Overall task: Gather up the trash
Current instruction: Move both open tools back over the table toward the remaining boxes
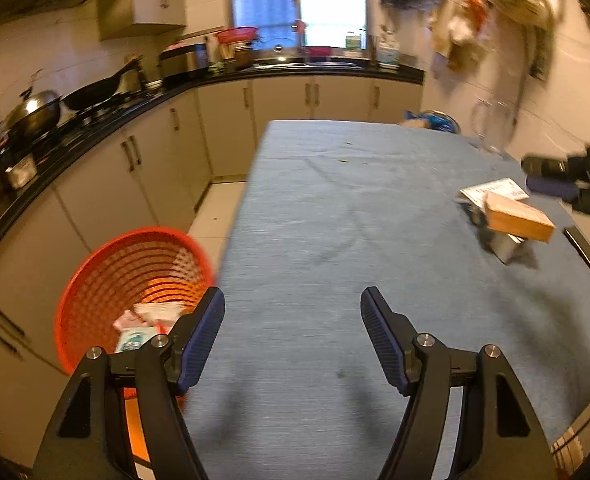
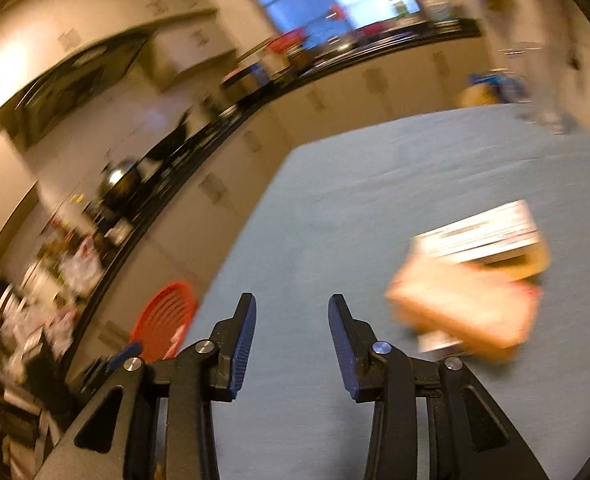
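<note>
An orange mesh basket (image 1: 131, 276) stands on the floor by the table's left edge, with several wrappers (image 1: 143, 322) inside. On the blue tablecloth (image 1: 355, 220), at the right, lies a small pile of boxes: a tan box (image 1: 519, 218) on top of a white printed one (image 1: 495, 190). My left gripper (image 1: 293, 300) hangs open over the table's near left part, nothing between its fingers. My right gripper (image 2: 293, 308) is open and empty too, above the cloth; the tan box (image 2: 463, 312) and white box (image 2: 483, 234) are blurred to its right. The basket (image 2: 165, 320) shows at its left.
A black counter (image 1: 95, 124) with wok, pots and sink runs along the left and back walls over beige cabinets. Bags hang on the right wall (image 1: 507, 12). A blue bag (image 1: 435, 120) sits past the table's far edge. The right gripper's body (image 1: 575, 184) shows at the right edge.
</note>
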